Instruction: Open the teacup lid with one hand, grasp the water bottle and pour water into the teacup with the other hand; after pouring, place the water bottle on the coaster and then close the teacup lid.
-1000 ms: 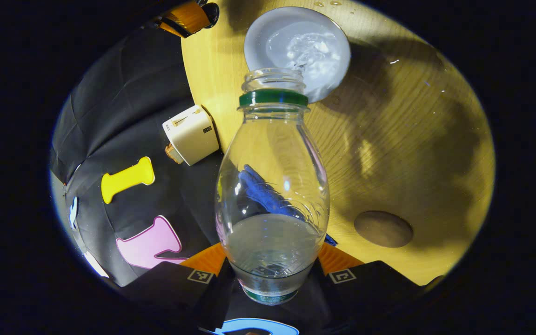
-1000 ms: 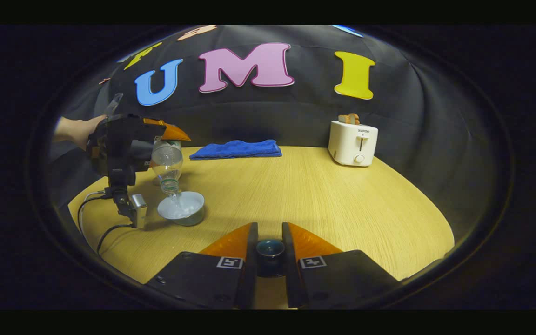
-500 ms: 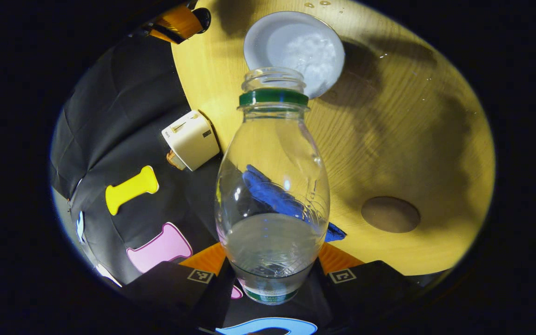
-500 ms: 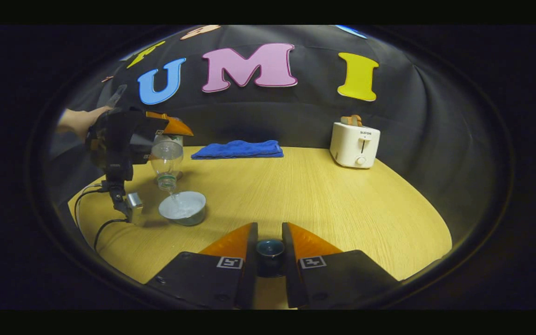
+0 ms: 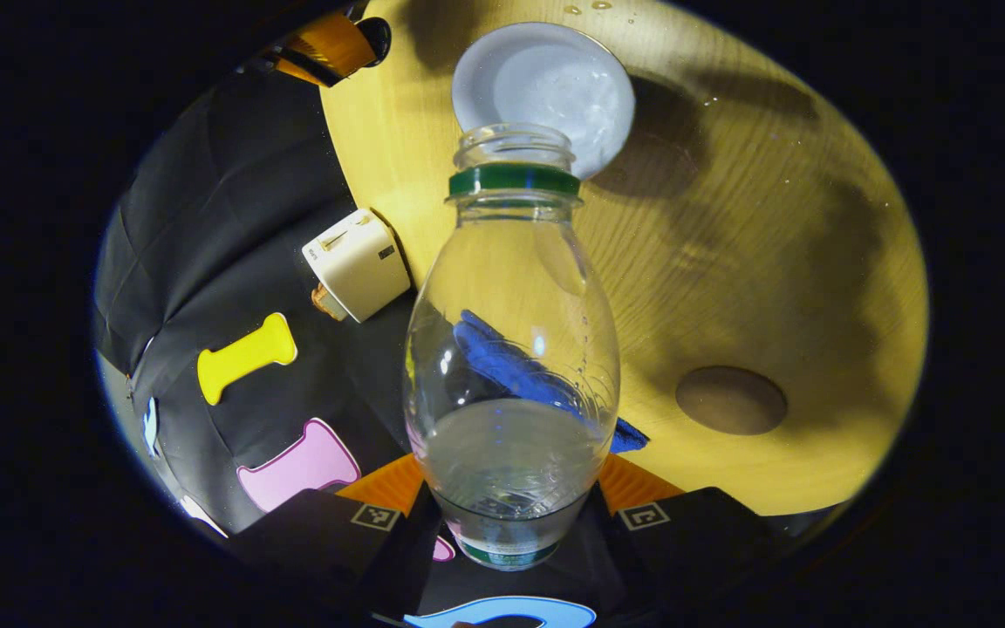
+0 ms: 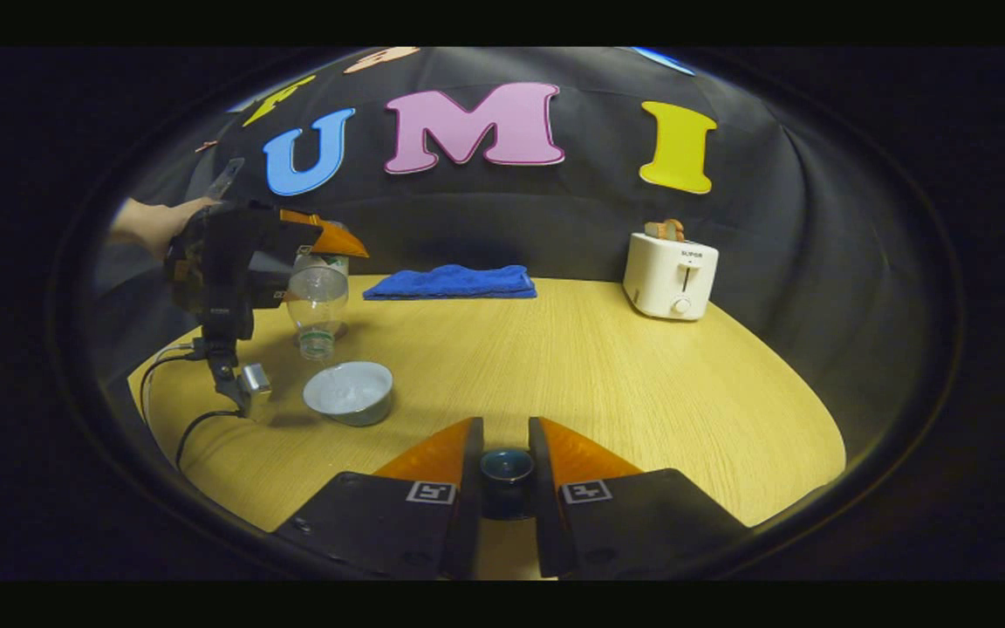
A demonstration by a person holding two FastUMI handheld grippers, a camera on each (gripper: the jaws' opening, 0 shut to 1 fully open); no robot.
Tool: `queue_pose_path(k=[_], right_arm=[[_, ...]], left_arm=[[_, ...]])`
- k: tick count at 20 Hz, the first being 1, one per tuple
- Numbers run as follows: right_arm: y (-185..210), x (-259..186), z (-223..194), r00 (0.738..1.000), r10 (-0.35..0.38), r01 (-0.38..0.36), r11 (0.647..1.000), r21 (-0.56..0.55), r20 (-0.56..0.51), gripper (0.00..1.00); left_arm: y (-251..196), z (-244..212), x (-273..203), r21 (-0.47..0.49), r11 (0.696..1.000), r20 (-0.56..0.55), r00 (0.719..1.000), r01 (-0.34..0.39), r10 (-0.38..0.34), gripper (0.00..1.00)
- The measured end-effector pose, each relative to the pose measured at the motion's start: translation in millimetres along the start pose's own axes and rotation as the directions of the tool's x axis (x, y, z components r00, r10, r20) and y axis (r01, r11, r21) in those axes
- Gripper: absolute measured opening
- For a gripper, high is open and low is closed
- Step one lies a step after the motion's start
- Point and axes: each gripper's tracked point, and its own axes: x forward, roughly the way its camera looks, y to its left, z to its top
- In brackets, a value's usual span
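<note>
My left gripper is shut on the base of a clear water bottle, capless with a green neck ring. The bottle tilts mouth-down, with its mouth just short of the white teacup. Water remains at the bottle's base. The cup holds water and stands open on the table. A round brown coaster lies bare to one side. In the right gripper view the bottle hangs above and behind the teacup. My right gripper is shut on the dark knob of the teacup lid; the lid's body is hidden.
A white toaster stands at the back right and a folded blue towel at the back middle of the wooden table. Black cables trail under the left gripper near the table's left edge. A hand holds that gripper.
The stream of water into the teacup has stopped. The bottle has tipped back and lifted slightly away from the cup. The right gripper with the lid has stayed put.
</note>
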Motion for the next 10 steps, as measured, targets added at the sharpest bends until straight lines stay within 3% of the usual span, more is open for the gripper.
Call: queue_pose_path(k=[2,3,5,10], right_arm=[[1,0,0,1.0,0.002,-0.002,1.0,-0.001,-0.001,0.29],[2,1,1,1.0,0.004,-0.004,1.0,-0.002,-0.002,0.24],[4,0,2,1.0,0.005,-0.005,1.0,-0.004,0.0,0.29],[9,2,15,1.0,0.011,-0.01,1.0,-0.015,0.013,0.29]], left_arm=[[-2,2,-1,-0.017,1.0,0.0,1.0,-0.004,0.004,0.75],[-2,3,-2,-0.02,1.0,-0.001,1.0,-0.008,0.008,0.75],[-4,2,-3,-0.046,0.999,-0.004,1.0,-0.012,0.012,0.75],[-20,4,-7,-0.235,0.972,-0.013,1.0,-0.01,0.007,0.75]])
